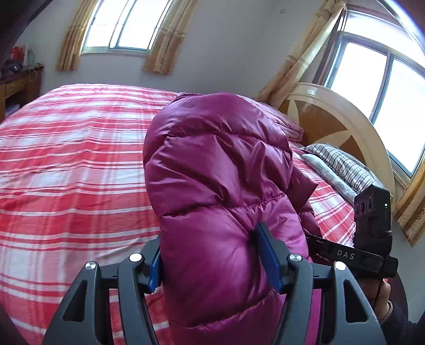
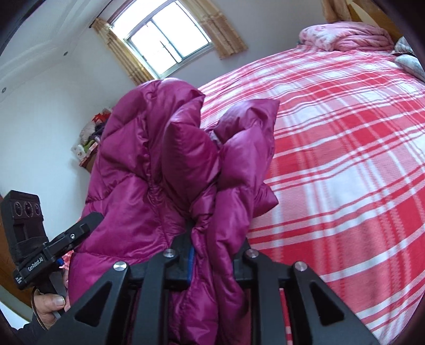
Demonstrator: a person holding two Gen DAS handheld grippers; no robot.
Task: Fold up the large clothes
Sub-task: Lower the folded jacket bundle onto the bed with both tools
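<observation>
Nearest the left wrist camera, the left gripper (image 1: 212, 262) is seen with its blue pads (image 1: 268, 257) set on either side of a thick puffed section of the magenta down jacket (image 1: 217, 164); the right-hand pad is pressed into the fabric, so the padding is held between the jaws; the jacket is raised above the bed (image 1: 66, 159), which is covered in a red and white plaid sheet; striped pillows (image 1: 342, 164) are laid against the curved wooden headboard (image 1: 345, 119); the other handheld device (image 1: 372, 228) is seen at the right edge; two curtained windows (image 1: 127, 24) are set in the walls

In the right wrist view, the right gripper (image 2: 209, 254) is closed narrowly on a bunched fold of the same jacket (image 2: 164, 164), gathered between the black fingers; the garment is lifted clear of the plaid sheet (image 2: 345, 159); a pink quilt (image 2: 345, 37) is heaped at the far end of the bed; the person's left hand (image 2: 49, 305) is wrapped around the handle of the other device at the lower left
</observation>
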